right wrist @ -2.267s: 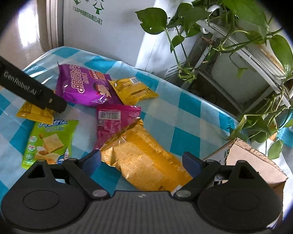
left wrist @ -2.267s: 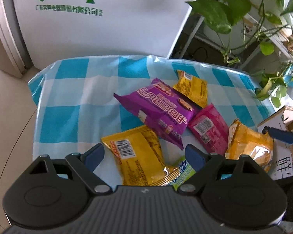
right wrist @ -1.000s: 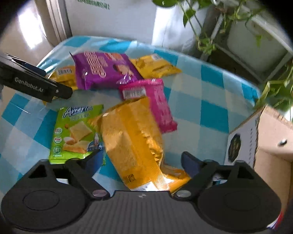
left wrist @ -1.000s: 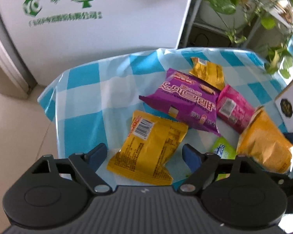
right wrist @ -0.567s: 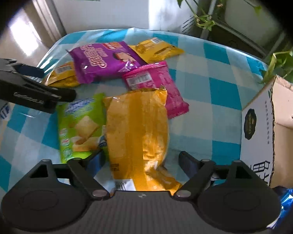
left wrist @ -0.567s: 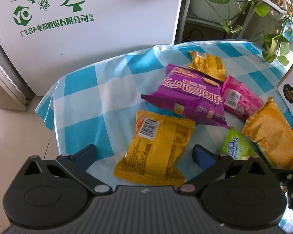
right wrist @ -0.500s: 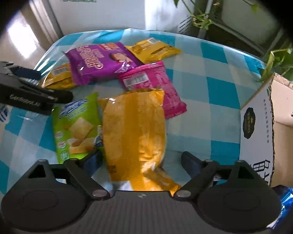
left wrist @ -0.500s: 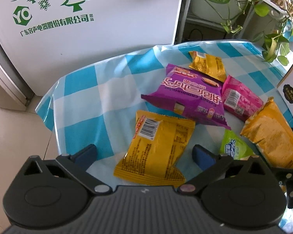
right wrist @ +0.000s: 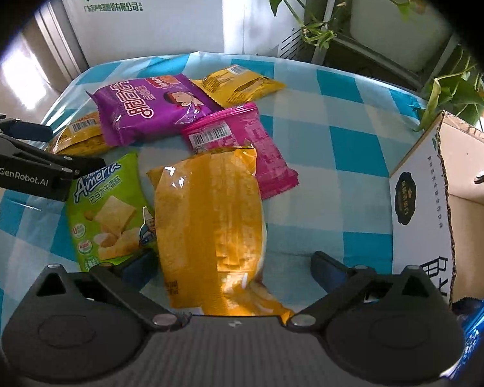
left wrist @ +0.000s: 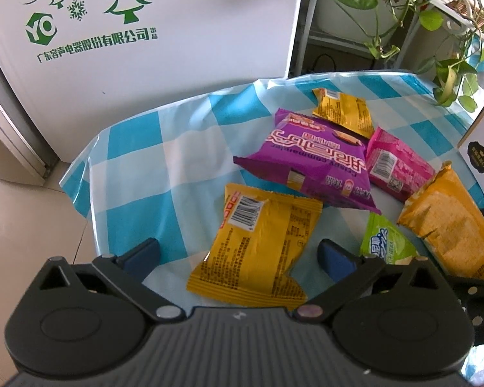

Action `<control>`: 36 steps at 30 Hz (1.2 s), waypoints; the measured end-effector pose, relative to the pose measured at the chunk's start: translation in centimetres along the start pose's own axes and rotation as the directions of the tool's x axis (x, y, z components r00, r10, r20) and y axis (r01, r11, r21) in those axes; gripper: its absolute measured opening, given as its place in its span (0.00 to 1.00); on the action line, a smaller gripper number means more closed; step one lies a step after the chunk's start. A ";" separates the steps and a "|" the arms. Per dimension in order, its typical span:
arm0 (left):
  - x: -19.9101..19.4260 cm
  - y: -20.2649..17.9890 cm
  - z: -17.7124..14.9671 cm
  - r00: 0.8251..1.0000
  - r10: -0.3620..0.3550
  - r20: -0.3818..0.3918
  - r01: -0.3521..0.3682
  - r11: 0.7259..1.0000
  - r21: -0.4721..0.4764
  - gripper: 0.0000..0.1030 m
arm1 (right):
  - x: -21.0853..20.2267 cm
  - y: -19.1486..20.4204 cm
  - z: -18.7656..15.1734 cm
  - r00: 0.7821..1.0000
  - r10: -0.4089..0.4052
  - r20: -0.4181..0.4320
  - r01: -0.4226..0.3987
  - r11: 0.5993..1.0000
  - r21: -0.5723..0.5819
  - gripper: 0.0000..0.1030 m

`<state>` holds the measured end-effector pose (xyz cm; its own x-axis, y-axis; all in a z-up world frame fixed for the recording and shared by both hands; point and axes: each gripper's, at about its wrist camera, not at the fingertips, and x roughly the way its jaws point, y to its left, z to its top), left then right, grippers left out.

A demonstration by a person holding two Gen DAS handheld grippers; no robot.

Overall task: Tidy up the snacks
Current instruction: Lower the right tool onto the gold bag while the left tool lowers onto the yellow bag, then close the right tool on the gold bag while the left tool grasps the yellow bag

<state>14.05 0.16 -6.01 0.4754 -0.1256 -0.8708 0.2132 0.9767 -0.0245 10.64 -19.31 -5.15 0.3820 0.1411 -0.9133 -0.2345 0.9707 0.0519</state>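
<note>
Several snack packets lie on a blue-and-white checked cloth (left wrist: pixel 138 174). My left gripper (left wrist: pixel 237 253) is open, angled down over a yellow barcoded packet (left wrist: pixel 261 245) whose near end lies between the pads, untouched. Beyond it are a purple packet (left wrist: pixel 309 171), a small yellow one (left wrist: pixel 342 113), a pink one (left wrist: pixel 397 167) and a green one (left wrist: pixel 384 245). My right gripper (right wrist: pixel 232 264) has its jaws opening around the near end of a long orange bag (right wrist: pixel 209 225), and the pads do not press on it. The green packet (right wrist: pixel 109 213) lies just left of that bag.
An open cardboard box (right wrist: pixel 416 200) stands on the cloth at the right. The left gripper's fingers (right wrist: pixel 48 167) reach in from the left edge of the right wrist view. A white appliance with green print (left wrist: pixel 145 48) and potted vines (left wrist: pixel 435 22) stand behind the table.
Both pairs of jaws have spread wider. The right gripper has rolled a little, so the orange bag now runs lengthwise between its fingers.
</note>
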 end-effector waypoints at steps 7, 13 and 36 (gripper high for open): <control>0.0 -0.4 0.2 1.000 0.010 0.005 -0.010 1.000 0.003 1.00 | -0.1 0.2 0.1 1.000 -0.006 -0.011 0.006 1.000 0.000 1.00; 0.0 -0.7 0.3 1.000 0.018 0.016 -0.019 0.999 0.040 1.00 | -0.1 0.2 0.5 1.000 -0.008 -0.017 0.009 1.000 0.005 1.00; -2.6 -1.8 -1.6 0.999 -0.032 0.044 0.032 0.999 0.006 0.48 | -3.8 0.7 -0.3 0.997 0.016 0.077 -0.017 1.000 0.001 0.58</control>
<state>11.06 -1.04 -4.51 0.5054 -0.1647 -0.8470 0.2333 0.9711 -0.0497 8.80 -19.21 -1.80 0.4457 0.1715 -0.8786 -0.2395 0.9685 0.0676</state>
